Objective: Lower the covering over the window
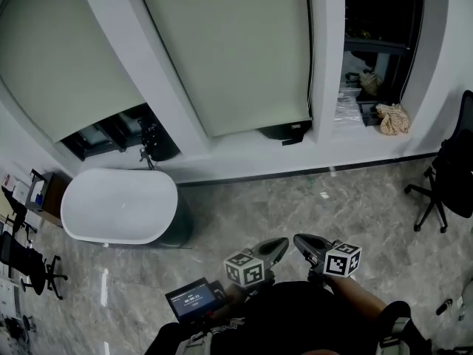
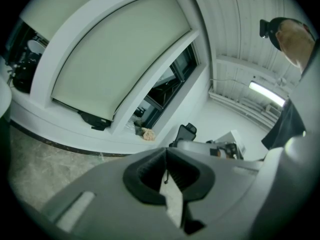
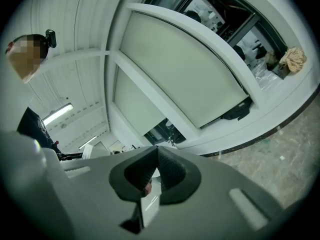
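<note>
Nearby: white tub (image 1: pixel 118 205) before left blind (image 1: pixel 59 58) | office chair (image 1: pixel 447 176) right

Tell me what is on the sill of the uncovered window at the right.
On the sill lie a crumpled tan bundle, a dark box beside it and some clear plastic sheeting. The pillar covers the sill's left end, so anything there cannot be seen.
</note>
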{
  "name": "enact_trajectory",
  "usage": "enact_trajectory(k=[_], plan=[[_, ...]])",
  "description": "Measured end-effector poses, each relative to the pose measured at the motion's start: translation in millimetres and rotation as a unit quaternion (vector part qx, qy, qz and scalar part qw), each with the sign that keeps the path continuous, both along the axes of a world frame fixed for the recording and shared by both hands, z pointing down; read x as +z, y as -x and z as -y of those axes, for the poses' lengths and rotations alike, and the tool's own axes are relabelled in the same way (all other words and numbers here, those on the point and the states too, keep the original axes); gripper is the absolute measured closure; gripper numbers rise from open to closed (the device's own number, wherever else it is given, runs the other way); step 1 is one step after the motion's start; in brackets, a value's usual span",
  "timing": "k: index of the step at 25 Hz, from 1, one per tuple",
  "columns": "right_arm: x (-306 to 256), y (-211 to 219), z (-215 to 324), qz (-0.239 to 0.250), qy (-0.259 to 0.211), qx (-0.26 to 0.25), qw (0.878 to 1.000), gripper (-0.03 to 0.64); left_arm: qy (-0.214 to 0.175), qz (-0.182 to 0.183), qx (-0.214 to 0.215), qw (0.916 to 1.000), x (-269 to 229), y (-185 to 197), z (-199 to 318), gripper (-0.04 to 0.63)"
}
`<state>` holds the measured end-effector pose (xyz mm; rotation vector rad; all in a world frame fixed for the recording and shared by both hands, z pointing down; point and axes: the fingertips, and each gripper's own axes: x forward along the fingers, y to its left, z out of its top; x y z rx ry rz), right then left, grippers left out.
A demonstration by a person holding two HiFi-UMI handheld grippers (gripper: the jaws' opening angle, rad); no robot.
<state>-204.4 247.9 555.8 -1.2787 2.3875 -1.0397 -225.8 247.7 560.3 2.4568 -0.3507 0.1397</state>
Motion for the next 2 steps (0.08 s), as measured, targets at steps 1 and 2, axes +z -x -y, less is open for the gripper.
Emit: enact_trajectory(k=[1,2], plan=[[0.7,-0.2,-0.6,0.000,0.000,0.000,1.000,0.611,0.000,-0.001,0.000,1.0000,0.5,-0.1,-0.5,0.592],[1.4,-0.5,-1.1,-0.001,0.001,0.000,1.000,0.611,0.001,-0.001,-0.001,1.0000,1.1,-0.3,-1.0,0.592]])
